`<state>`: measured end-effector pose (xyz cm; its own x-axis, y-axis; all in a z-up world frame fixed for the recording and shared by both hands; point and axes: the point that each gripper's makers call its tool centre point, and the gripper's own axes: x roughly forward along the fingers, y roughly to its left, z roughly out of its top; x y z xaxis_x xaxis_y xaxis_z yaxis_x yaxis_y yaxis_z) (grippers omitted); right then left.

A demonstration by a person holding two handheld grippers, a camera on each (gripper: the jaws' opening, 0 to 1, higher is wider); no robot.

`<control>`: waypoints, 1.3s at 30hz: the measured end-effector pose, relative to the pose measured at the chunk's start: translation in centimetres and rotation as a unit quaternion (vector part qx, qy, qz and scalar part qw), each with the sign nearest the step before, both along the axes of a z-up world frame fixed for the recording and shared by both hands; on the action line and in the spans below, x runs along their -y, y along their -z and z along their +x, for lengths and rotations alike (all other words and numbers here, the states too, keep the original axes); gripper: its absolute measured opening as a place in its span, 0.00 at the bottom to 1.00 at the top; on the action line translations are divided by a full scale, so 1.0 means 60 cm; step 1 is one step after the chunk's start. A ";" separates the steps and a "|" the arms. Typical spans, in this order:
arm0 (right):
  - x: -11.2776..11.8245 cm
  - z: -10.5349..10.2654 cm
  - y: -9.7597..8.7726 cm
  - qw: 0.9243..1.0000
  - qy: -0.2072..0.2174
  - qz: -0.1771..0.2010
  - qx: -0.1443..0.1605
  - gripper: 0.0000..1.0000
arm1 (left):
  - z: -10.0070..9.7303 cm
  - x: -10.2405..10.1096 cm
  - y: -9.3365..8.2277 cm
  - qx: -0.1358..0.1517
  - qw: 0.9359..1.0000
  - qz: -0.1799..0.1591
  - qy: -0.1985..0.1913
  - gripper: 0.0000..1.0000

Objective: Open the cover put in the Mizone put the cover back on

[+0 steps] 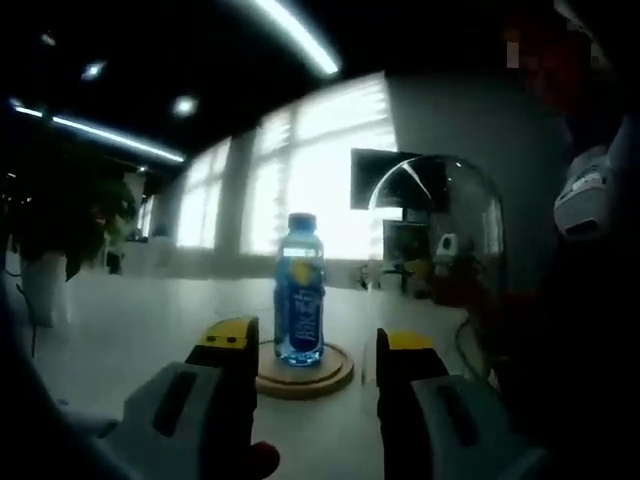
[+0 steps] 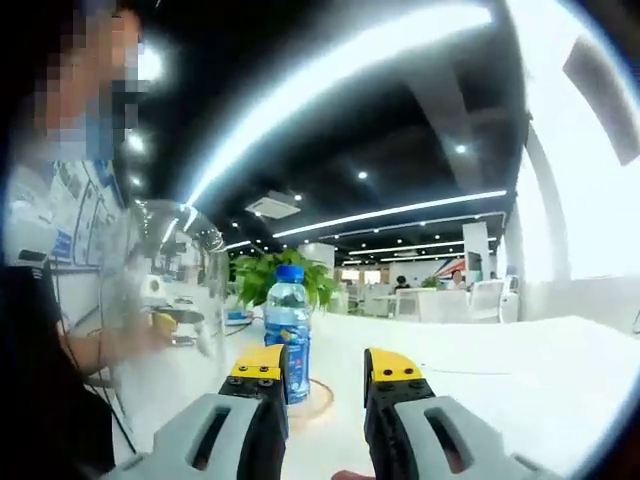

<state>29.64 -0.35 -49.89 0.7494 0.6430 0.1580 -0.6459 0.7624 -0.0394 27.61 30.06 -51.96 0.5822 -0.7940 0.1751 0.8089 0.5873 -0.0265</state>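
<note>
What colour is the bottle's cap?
Blue; the cap shows best in the right gripper view.

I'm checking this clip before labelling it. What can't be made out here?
- Bottle label text: too small and backlit, left gripper view.
- Wooden base: near edge hidden by the left hand-held gripper.
- Glass dome cover: bottom cut off, so what supports it is unclear, right gripper view.
- Bottle foot: hidden by the right hand-held gripper.

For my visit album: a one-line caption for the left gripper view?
Open fingers face a Mizone bottle standing on its wooden base, glass cover lifted aside.
</note>
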 end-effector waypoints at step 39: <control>-0.016 -0.010 0.114 0.999 -0.013 -0.021 -0.046 0.24 | -0.009 0.002 0.009 0.005 1.000 0.023 0.011 0.39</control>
